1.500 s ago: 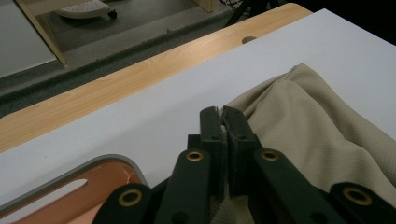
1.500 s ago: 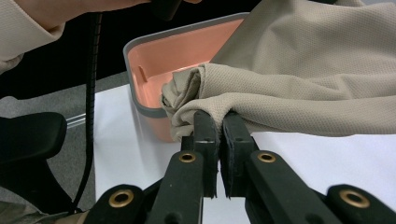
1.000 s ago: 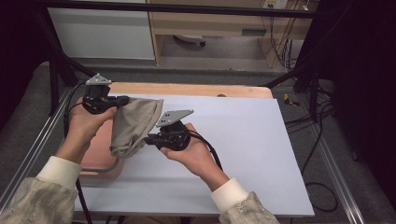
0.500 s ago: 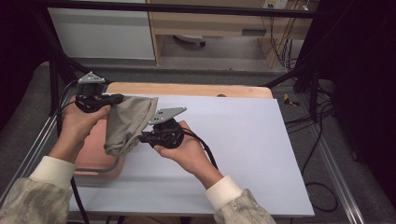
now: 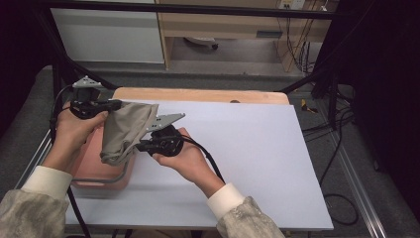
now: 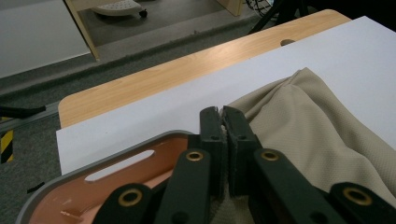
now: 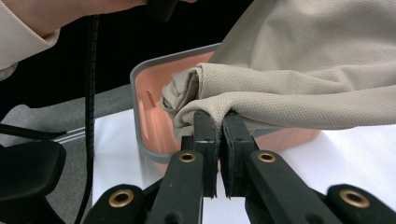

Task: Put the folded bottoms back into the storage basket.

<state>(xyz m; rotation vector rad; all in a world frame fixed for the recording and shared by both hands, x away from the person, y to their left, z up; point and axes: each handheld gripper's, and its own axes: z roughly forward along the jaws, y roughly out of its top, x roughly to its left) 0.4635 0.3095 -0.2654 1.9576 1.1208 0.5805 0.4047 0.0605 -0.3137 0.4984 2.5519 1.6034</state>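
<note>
Hanging between the two grippers, a beige cloth (image 5: 124, 131) is held up over the pink bin (image 5: 94, 171) at the left edge of the table, with its lower folds drooping toward the bin's inside. Its upper corner is pinched by the left gripper (image 6: 223, 114), jaws fully closed on the fabric, as seen pretty clearly in the left gripper view. A lower bunched edge is clamped by the right gripper (image 7: 218, 119), jaws also squeezed together with fabric caught between them. So both are basically shut tight on cloth, no gap to speak of.

Underneath, a white sheet (image 5: 247, 148) is spread over the wooden table (image 5: 198, 94), and the bin sits on the sheet's left side. Much of the bin is blocked by the cloth and the left hand (image 5: 74, 131) from above. How far down the cloth reaches into the bin can't really be made out.
</note>
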